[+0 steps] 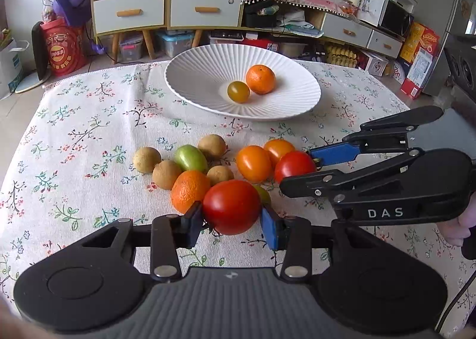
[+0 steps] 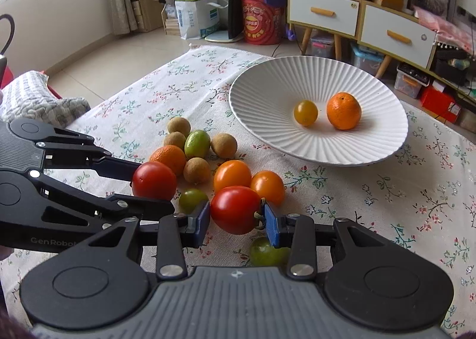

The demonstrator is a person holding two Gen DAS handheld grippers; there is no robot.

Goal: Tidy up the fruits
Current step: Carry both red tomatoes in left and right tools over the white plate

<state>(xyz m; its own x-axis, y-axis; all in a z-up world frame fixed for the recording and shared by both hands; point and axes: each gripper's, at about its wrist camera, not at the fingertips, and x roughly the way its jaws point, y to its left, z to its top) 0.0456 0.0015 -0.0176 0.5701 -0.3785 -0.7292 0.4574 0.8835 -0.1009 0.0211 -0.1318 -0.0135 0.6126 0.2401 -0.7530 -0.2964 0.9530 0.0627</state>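
Note:
My left gripper (image 1: 232, 220) is shut on a red tomato (image 1: 231, 206) at the near edge of the fruit pile. My right gripper (image 2: 236, 218) is shut on a second red tomato (image 2: 235, 209); that tomato also shows in the left wrist view (image 1: 294, 165). On the floral cloth lie two orange tomatoes (image 2: 233, 175), a mandarin (image 2: 168, 159), a green tomato (image 2: 195, 144), several brown longans (image 2: 196, 170) and small green fruits (image 2: 192, 200). The white ribbed plate (image 2: 267, 95) behind holds a mandarin (image 2: 343, 111) and a yellow tomato (image 2: 305, 112).
The floral tablecloth (image 1: 89, 130) covers the table, whose far edge runs behind the plate. Beyond it stand cabinets (image 1: 166, 8), a red bucket (image 1: 64, 45) and storage boxes on the floor.

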